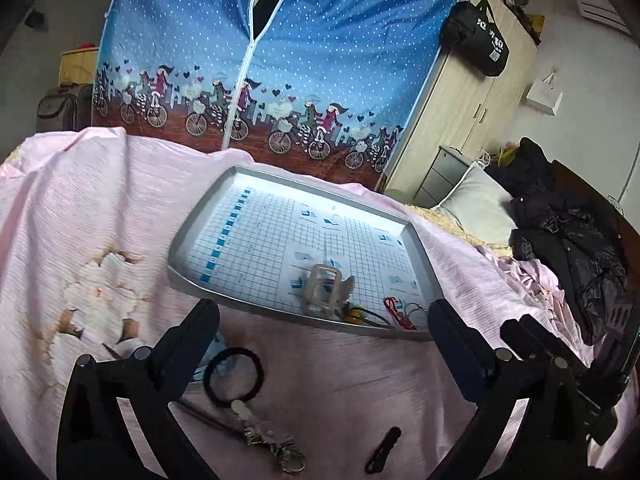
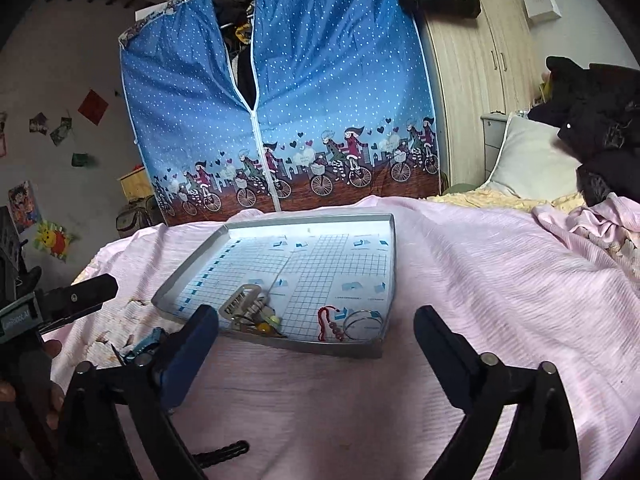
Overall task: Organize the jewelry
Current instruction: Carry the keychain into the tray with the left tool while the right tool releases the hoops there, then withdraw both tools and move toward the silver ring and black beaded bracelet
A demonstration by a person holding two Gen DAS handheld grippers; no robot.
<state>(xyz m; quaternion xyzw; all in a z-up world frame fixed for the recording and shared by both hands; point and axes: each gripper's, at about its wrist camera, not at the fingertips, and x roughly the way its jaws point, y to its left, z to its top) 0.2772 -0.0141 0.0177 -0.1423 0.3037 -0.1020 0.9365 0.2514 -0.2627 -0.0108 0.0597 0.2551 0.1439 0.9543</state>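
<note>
A grey tray with a grid sheet lies on the pink bedspread. Along its near edge sit a clear claw clip, a yellow bead piece, a red cord bracelet and silver rings. On the spread in front lie a black hair tie, a beaded charm with a clasp, a black hair clip and a blue clip. My left gripper stands open over these loose pieces. My right gripper is open and empty before the tray.
A blue fabric wardrobe stands behind the bed, a wooden cupboard to its right. Dark coats and a pillow lie at the right. One finger of my left gripper and a hand show in the right wrist view.
</note>
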